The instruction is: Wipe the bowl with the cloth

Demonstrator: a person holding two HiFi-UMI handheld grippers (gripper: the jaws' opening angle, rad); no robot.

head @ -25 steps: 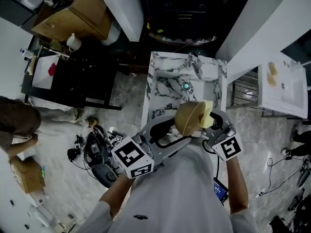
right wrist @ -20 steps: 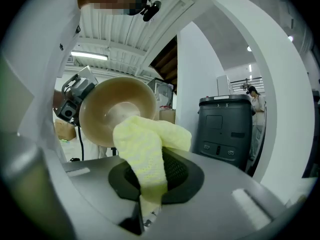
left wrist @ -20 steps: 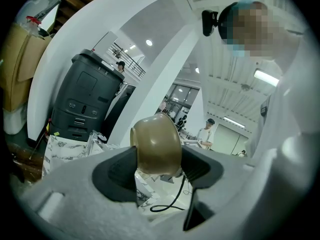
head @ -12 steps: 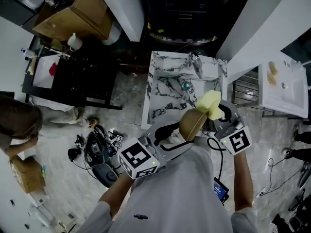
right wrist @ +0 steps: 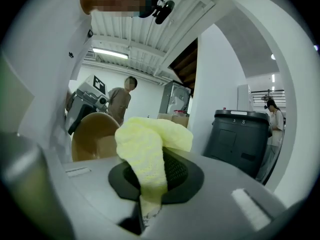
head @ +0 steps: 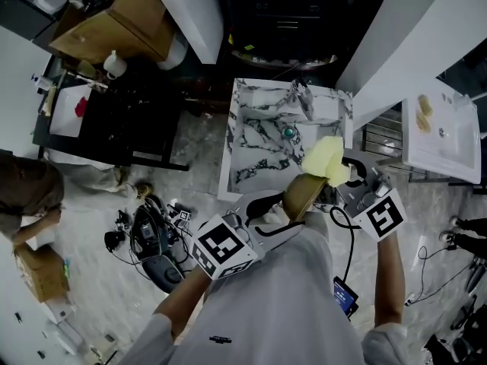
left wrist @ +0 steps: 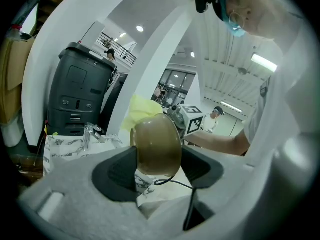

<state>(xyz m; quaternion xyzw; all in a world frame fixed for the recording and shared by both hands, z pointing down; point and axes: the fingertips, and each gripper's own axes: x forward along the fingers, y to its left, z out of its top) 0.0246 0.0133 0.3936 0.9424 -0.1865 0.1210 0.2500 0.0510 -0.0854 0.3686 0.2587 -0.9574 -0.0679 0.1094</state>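
Observation:
A tan bowl (head: pixel 303 195) is held up above the marble sink (head: pixel 255 131), tipped on its side. My left gripper (head: pixel 275 213) is shut on its rim; in the left gripper view the bowl (left wrist: pixel 156 145) fills the space between the dark pads. A pale yellow cloth (head: pixel 326 160) is bunched at the bowl's upper right edge, clamped in my right gripper (head: pixel 346 177). In the right gripper view the cloth (right wrist: pixel 148 149) hangs from the closed jaws, and the bowl's hollow (right wrist: pixel 94 136) shows to its left.
A chrome tap (head: pixel 303 97) stands at the sink's back right, and a drain plug (head: pixel 288 134) sits in the basin. White walls flank the sink. A dark bin (right wrist: pixel 241 139) stands behind. Black gear with cables (head: pixel 148 234) lies on the floor at left.
The right gripper has carried the cloth up and to the right, from against the bowl's right side to its upper edge. The bowl and left gripper shifted slightly right.

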